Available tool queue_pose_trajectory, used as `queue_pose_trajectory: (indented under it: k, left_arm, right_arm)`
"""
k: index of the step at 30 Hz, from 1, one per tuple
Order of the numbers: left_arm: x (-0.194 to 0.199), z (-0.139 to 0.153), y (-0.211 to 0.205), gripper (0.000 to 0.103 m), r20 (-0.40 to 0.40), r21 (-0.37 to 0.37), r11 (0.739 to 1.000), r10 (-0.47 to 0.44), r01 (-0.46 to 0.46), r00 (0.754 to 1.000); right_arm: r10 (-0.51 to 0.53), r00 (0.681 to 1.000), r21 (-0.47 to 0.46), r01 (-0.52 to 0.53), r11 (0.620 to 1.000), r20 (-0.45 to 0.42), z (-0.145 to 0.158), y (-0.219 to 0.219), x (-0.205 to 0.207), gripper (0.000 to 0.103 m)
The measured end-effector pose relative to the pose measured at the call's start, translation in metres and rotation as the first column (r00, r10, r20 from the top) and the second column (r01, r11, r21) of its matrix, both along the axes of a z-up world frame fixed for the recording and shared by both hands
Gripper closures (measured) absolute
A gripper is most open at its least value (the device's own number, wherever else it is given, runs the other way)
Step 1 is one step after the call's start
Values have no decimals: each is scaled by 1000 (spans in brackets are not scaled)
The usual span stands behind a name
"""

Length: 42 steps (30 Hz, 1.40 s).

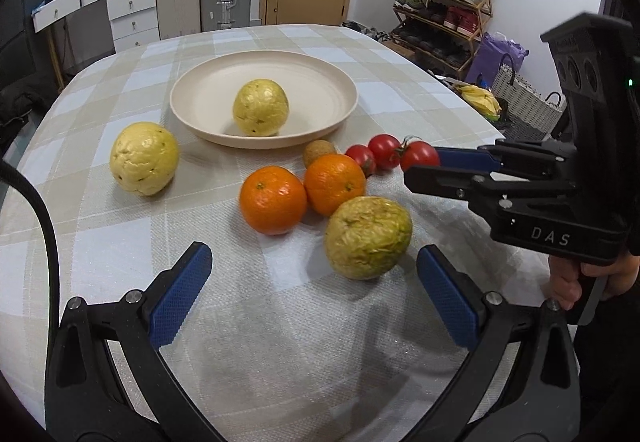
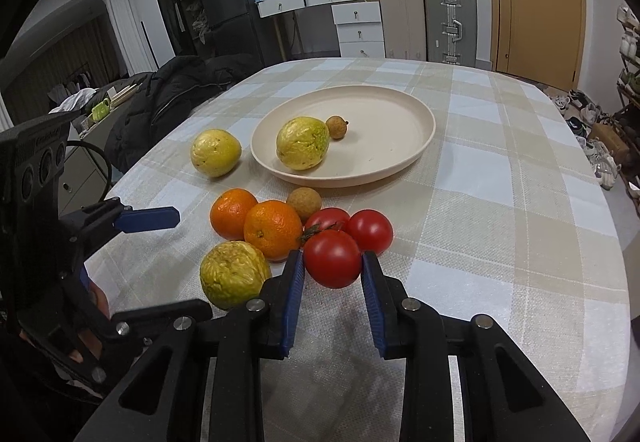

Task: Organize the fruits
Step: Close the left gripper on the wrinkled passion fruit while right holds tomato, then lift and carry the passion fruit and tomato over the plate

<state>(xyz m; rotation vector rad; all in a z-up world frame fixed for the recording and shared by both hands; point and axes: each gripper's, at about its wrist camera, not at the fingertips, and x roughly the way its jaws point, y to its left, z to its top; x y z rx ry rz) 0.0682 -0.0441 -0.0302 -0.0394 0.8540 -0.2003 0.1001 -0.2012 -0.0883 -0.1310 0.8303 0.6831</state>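
My right gripper (image 2: 332,274) is shut on a red tomato (image 2: 332,258), its blue pads pressing both sides; the left wrist view shows that gripper (image 1: 420,166) at the same tomato (image 1: 420,156). Two more tomatoes (image 2: 370,230) touch it. My left gripper (image 1: 314,256) stands wide open over the cloth, with a wrinkled green-yellow fruit (image 1: 368,238) near its right finger, untouched. Two oranges (image 1: 273,200) and a small brown fruit (image 1: 319,152) lie beyond. The cream plate (image 2: 380,130) holds a yellow fruit (image 2: 303,143) and another small brown fruit (image 2: 337,127). A second yellow fruit (image 1: 144,158) sits left of the plate.
The checked tablecloth (image 2: 500,202) covers a rounded table whose edge falls away on the right. A black jacket (image 2: 172,102) lies at the table's far left. Suitcases (image 2: 450,22), drawers and a shoe rack (image 1: 444,2) stand beyond the table.
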Motion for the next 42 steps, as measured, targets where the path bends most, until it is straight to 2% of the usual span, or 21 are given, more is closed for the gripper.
queue_pose_trajectory:
  k: [4, 8, 11, 17, 20, 24, 34, 42]
  left_arm:
    - [0, -5, -9, 2, -13, 12, 1000, -9, 9, 1000]
    - [1, -6, -15, 12, -19, 6, 999, -34, 34, 999]
    - [1, -7, -20, 15, -21, 2, 999, -50, 50, 999]
    - [4, -8, -27, 33, -35, -13, 997, -75, 74, 997]
    - [7, -10, -26, 37, -49, -31, 997, -72, 71, 996]
    - [10, -12, -23, 52, -64, -61, 996, -74, 70, 995]
    - [7, -12, -20, 56, -53, -90, 994, -72, 67, 996]
    - [4, -3, -14, 57, -3, -93, 993, -66, 66, 998]
  right_arm:
    - [-3, 1000, 1, 3, 1000, 3, 0, -1, 1, 73]
    - [-4, 1000, 1, 4, 1000, 1, 0, -2, 1, 73]
    - [-5, 1000, -4, 5, 1000, 3, 0, -2, 1, 73]
    - [-15, 1000, -4, 15, 1000, 3, 0, -4, 1, 73]
    - [-17, 1000, -7, 17, 1000, 3, -1, -4, 1, 73]
    - [-20, 1000, -7, 20, 1000, 3, -1, -5, 1, 73]
    - [-21, 1000, -8, 21, 1000, 2, -1, -5, 1, 73]
    - [-26, 1000, 8, 26, 1000, 10, 0, -7, 1, 73]
